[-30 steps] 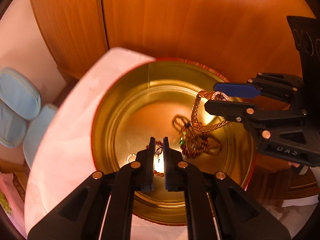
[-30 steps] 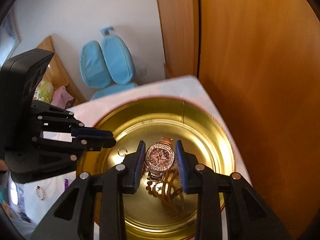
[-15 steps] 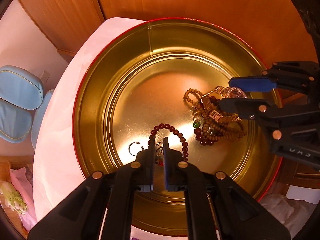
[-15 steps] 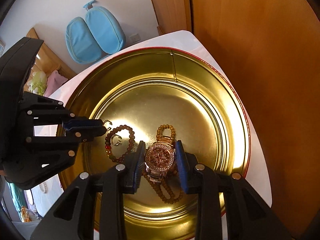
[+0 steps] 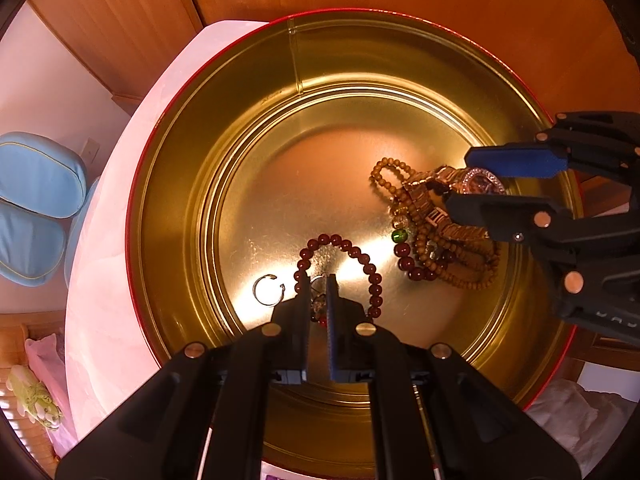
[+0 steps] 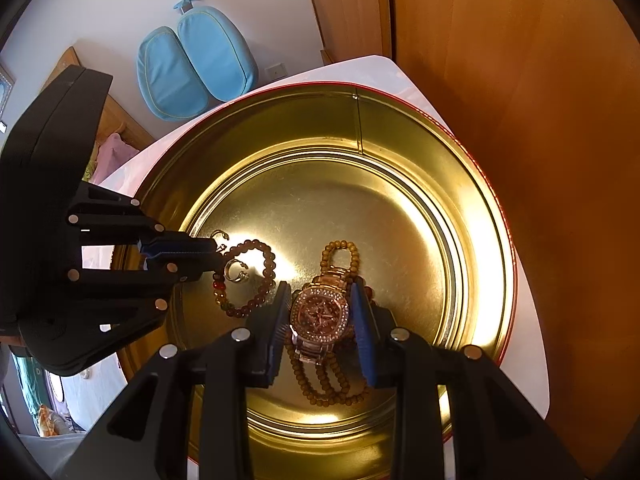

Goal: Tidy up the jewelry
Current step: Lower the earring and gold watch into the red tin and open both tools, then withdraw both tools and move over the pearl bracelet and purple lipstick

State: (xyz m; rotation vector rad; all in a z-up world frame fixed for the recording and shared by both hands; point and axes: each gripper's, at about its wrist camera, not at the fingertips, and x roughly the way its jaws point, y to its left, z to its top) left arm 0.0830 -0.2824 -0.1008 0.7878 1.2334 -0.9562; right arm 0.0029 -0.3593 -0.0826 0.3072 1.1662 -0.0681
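While both grippers sit low in the gold tin (image 5: pixel 208 168), right gripper (image 6: pixel 322 312) clamps the rhinestone watch (image 6: pixel 320 314) crosswise, strap along its fingers; left gripper (image 5: pixel 319 294), nearly shut, pinches the dark-red bead bracelet (image 5: pixel 360 260).

Both grippers, the left gripper (image 5: pixel 318 292) and the right gripper (image 6: pixel 320 308), are black with blue-padded jaws and silver screws.

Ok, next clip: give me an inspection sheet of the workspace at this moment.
Surface: pale tabletop carrying a round gold tin.
Job's things: in the tin, watch, tan bead strand, dark red bead bracelet, open metal ring.
Clutter: nothing seen.
Grippers: left gripper shut at the bracelet; right gripper shut on the watch.
Cables: nothing seen.
Surroundings: wooden panelling, blue cushions.
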